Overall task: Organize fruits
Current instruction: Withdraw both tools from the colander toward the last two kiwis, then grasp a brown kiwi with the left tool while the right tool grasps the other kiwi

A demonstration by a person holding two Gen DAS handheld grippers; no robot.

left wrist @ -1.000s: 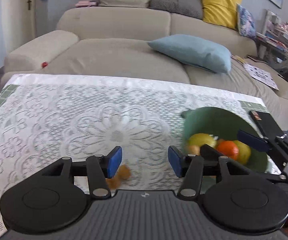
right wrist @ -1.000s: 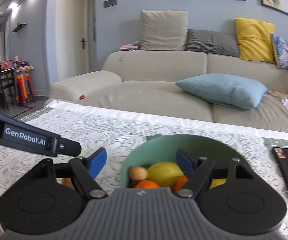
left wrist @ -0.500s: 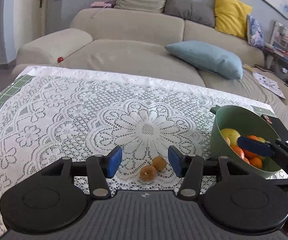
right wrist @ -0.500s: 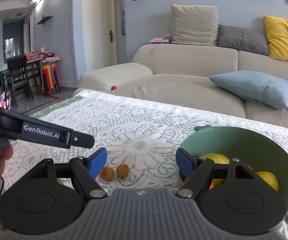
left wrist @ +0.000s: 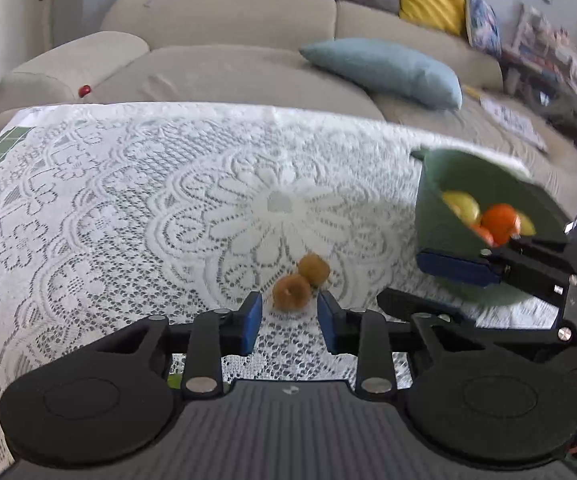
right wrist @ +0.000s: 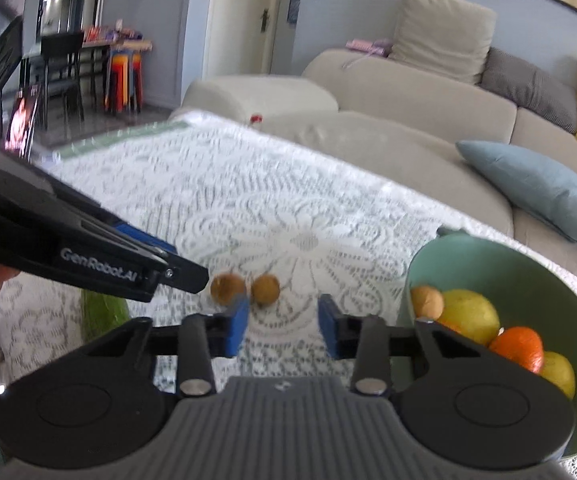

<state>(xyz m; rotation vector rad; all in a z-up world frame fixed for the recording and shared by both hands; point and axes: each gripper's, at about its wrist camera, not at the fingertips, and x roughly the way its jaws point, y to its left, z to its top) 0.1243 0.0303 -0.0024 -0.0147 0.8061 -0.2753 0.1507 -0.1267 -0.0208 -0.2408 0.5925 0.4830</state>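
**Nearly on the two loose brown fruits**

Now lined up: left tool point(left wrist: 288, 316) released, blue pads parted just short of the nearer small round brown fruit point(left wrist: 291, 292), which lies touching the second small brown fruit point(left wrist: 313, 270) on the white lace-covered counter point(left wrist: 128, 208). Right tool point(right wrist: 282, 322) likewise released and holding nothing, low beside the sage-green round bowl point(right wrist: 528, 264), which already carries a yellow lemon-like fruit point(right wrist: 468, 314), an orange mandarin point(right wrist: 518, 346) and another small brown fruit point(right wrist: 426, 300).

Judged light, firm-skinned and inclined to roll; probably a little soft under hard pressure. Best taken across the widest middle, pads square on opposite sides, squeeze gentle. Risk of nudging the touching neighbour away across the lace while closing. Best approached from the free side and lifted straight up before crossing to the bowl.
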